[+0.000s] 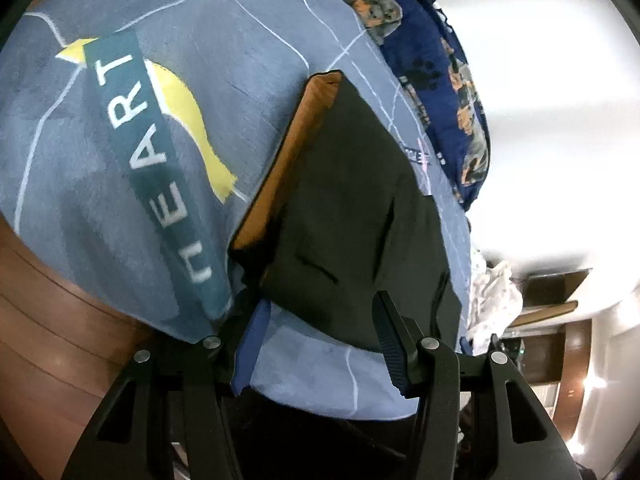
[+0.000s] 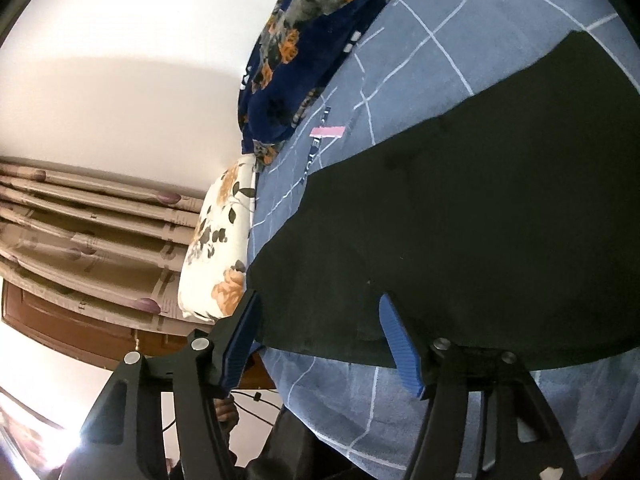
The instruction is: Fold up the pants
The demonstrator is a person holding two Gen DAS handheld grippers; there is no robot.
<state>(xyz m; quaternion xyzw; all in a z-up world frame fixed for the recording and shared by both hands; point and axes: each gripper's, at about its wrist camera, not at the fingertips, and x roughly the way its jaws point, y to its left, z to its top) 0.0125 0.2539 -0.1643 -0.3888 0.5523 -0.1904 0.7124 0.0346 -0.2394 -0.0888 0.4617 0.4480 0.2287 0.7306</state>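
Black pants (image 1: 352, 204) with an orange inner waistband (image 1: 296, 152) lie flat on a blue bedsheet (image 1: 120, 200). My left gripper (image 1: 320, 316) is open, its blue-padded fingers (image 1: 386, 340) straddling the near edge of the pants without holding them. In the right wrist view the pants (image 2: 460, 220) spread wide across the sheet (image 2: 420, 52). My right gripper (image 2: 320, 316) is open too, its fingers (image 2: 398, 344) over the pants' near edge.
A dark blue patterned blanket (image 1: 440, 60) lies at the far side of the bed, also in the right wrist view (image 2: 304, 48). A floral pillow (image 2: 220, 240) and curtains (image 2: 88, 232) are at the left. The bed's edge is near both grippers. Wood floor (image 1: 52, 340) lies beside it.
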